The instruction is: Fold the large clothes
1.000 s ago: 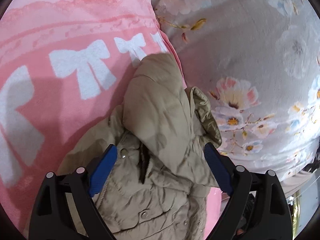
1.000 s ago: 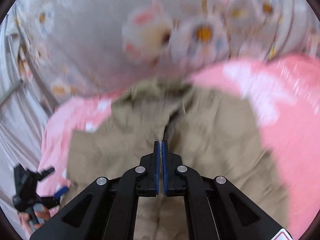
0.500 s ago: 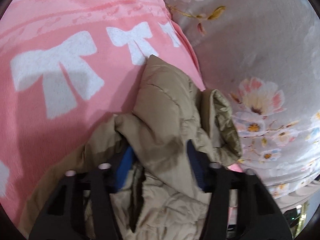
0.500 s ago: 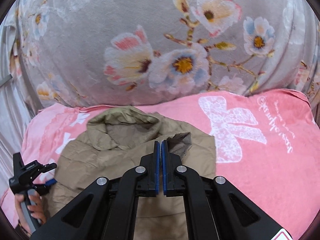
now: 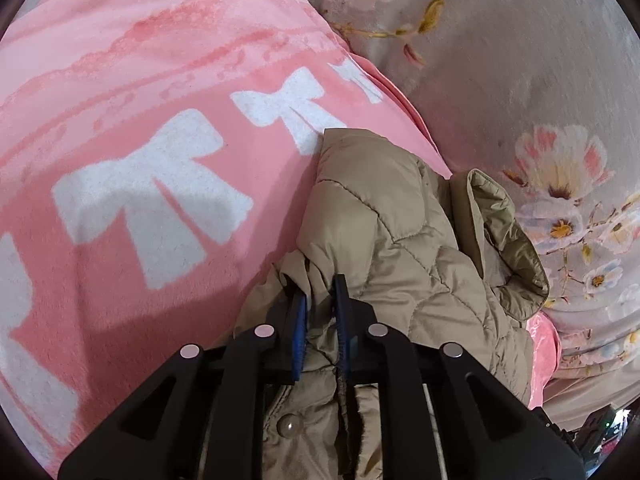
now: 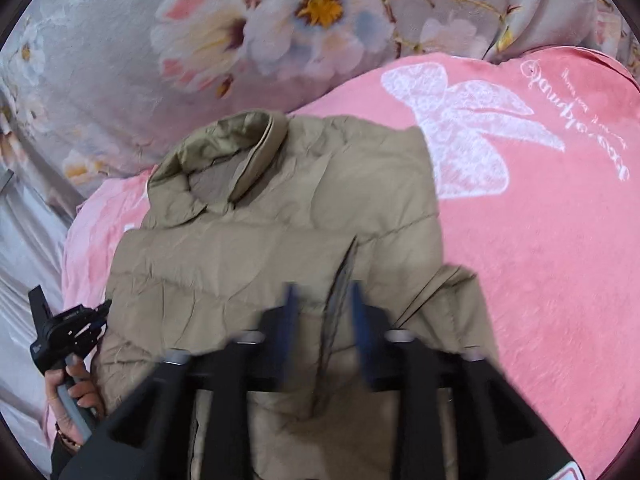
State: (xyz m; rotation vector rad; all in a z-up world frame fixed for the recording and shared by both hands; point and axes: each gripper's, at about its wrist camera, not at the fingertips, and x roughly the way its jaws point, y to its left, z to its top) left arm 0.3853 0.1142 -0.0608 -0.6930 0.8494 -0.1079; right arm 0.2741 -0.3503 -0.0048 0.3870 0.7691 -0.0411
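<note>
A beige quilted jacket (image 6: 280, 232) lies on a pink blanket with white bows (image 6: 540, 240), collar toward the grey floral bedding. In the left wrist view the jacket (image 5: 400, 232) is bunched up. My left gripper (image 5: 320, 292) is shut on a fold of the jacket's edge near a snap button. It also shows at the jacket's left edge in the right wrist view (image 6: 86, 314). My right gripper (image 6: 322, 304) is blurred and partly open over the jacket's front, with a dark fabric edge between the jaws.
Grey floral bedding (image 5: 540, 100) rises behind the pink blanket (image 5: 140, 160) and also shows in the right wrist view (image 6: 200, 40). Pale grey sheet (image 6: 24, 240) lies at the left. The person's hand (image 6: 72, 400) holds the left gripper's handle.
My left gripper went from wide open to shut on the jacket's fold. My right gripper went from shut to partly open, and the jacket's front now lies flatter below it.
</note>
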